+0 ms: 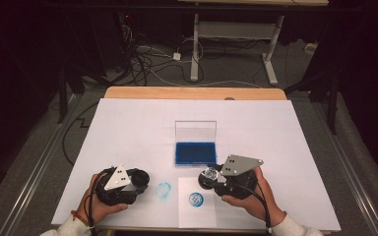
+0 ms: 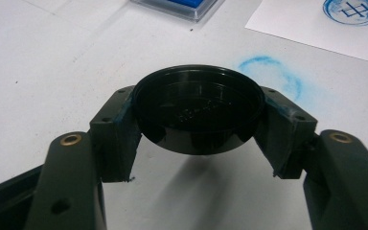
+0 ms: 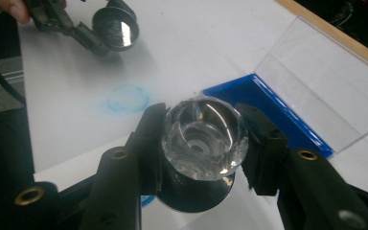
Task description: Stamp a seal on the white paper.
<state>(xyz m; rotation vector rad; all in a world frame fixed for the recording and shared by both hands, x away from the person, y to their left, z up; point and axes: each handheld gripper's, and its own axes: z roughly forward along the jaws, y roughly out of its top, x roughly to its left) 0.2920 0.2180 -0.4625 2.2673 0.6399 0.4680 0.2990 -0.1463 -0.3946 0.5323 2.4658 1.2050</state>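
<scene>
My left gripper (image 1: 139, 180) (image 2: 200, 128) is shut on a round black cap (image 2: 199, 112) (image 1: 140, 176), held just above the white table cover at the front left. My right gripper (image 1: 209, 177) (image 3: 203, 149) is shut on a stamp (image 3: 203, 139) (image 1: 209, 174) with a clear faceted knob and a black base, held above the sheet of paper (image 1: 197, 214). A round blue print (image 1: 196, 199) (image 2: 353, 9) marks that paper. Behind it lies the blue ink pad (image 1: 195, 153) (image 3: 268, 110), its clear lid (image 1: 195, 131) (image 3: 326, 76) standing open. In the right gripper view the left gripper holds the cap (image 3: 117, 28) farther off.
A smeared blue ring (image 1: 163, 190) (image 2: 268, 74) (image 3: 127, 98) stains the table cover (image 1: 128, 128) between the two grippers. The wooden table edge (image 1: 192, 92) runs along the far side, with cables and a desk frame (image 1: 231, 34) on the floor beyond.
</scene>
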